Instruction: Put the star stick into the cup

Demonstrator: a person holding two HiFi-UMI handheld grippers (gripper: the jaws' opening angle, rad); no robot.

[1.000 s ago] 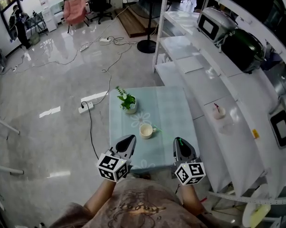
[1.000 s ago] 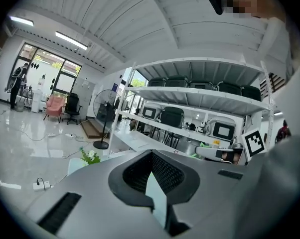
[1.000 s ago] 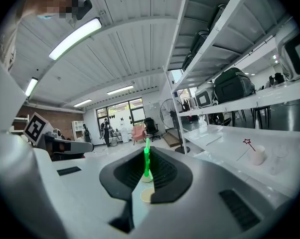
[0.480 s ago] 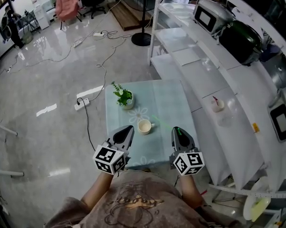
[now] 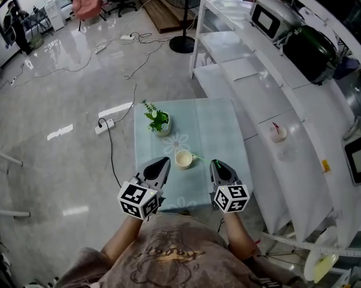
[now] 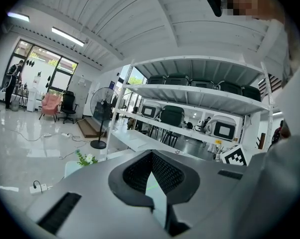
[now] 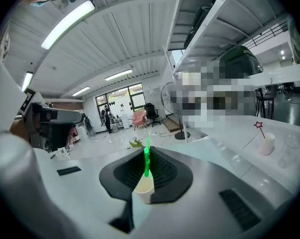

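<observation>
One star stick [image 7: 146, 161] in right tongs [image 5: 216, 164], by cup [image 5: 183, 159]

1. the left grey two-jaw gripper [image 5: 161, 163] sits at 7 o'clock in the head view, its nose aimed toward 1 o'clock. its jaws meet at the tips with nothing between them.
2. the right grey two-jaw gripper [image 5: 219, 166] sits at 5 o'clock, nose toward 11 o'clock. its jaws are clamped on a thin green stick [image 7: 146, 158].
3. the bare forearms [image 5: 122, 249] reach forward from 6 o'clock, with the grippers side by side and apart.
</observation>
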